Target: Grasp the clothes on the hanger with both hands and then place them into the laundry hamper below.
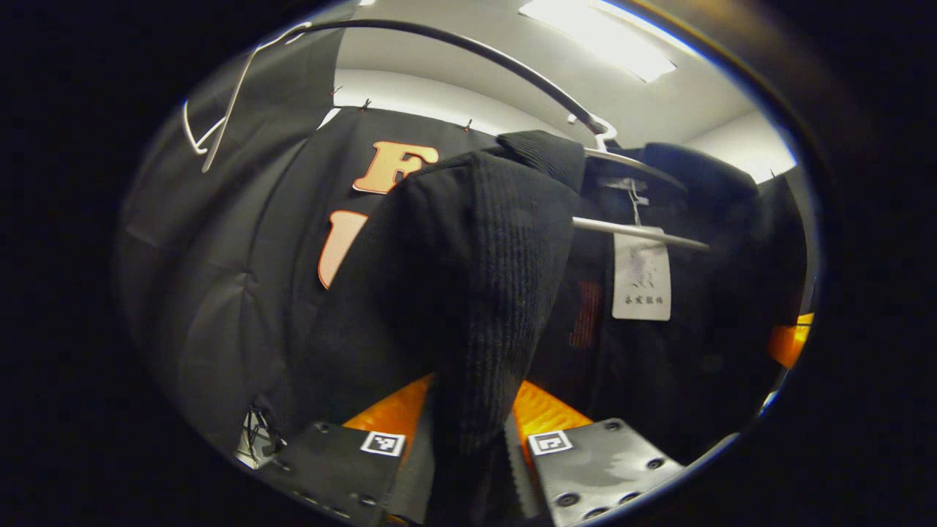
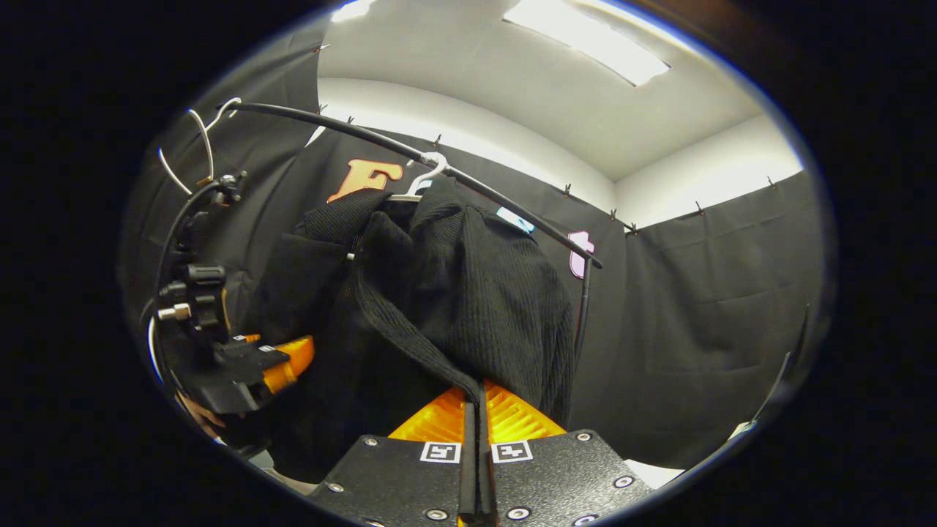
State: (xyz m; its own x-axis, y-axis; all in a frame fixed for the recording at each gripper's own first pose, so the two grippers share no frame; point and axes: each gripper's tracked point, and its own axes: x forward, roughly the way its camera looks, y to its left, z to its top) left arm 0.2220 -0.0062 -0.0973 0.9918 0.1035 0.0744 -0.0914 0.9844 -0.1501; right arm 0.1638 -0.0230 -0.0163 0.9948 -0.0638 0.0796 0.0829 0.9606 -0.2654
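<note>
A black ribbed knit garment (image 1: 476, 249) hangs from a white hanger (image 1: 637, 230) on a dark curved rail (image 1: 468, 47). A thick fold of it runs down between the fingers of my left gripper (image 1: 468, 424), which is shut on it. In the right gripper view the same garment (image 2: 468, 293) drapes from the hanger hook (image 2: 428, 168). My right gripper (image 2: 476, 410) is shut on a narrow band of its edge, fingers nearly touching. The left gripper (image 2: 282, 366) and its cables show at the garment's left side.
A paper tag (image 1: 641, 282) dangles from the hanger against more dark cloth. Empty wire hangers (image 2: 198, 146) hang at the rail's left end (image 2: 249, 108). Black cloth walls close in behind and to the right. A ceiling light (image 2: 585, 36) is overhead.
</note>
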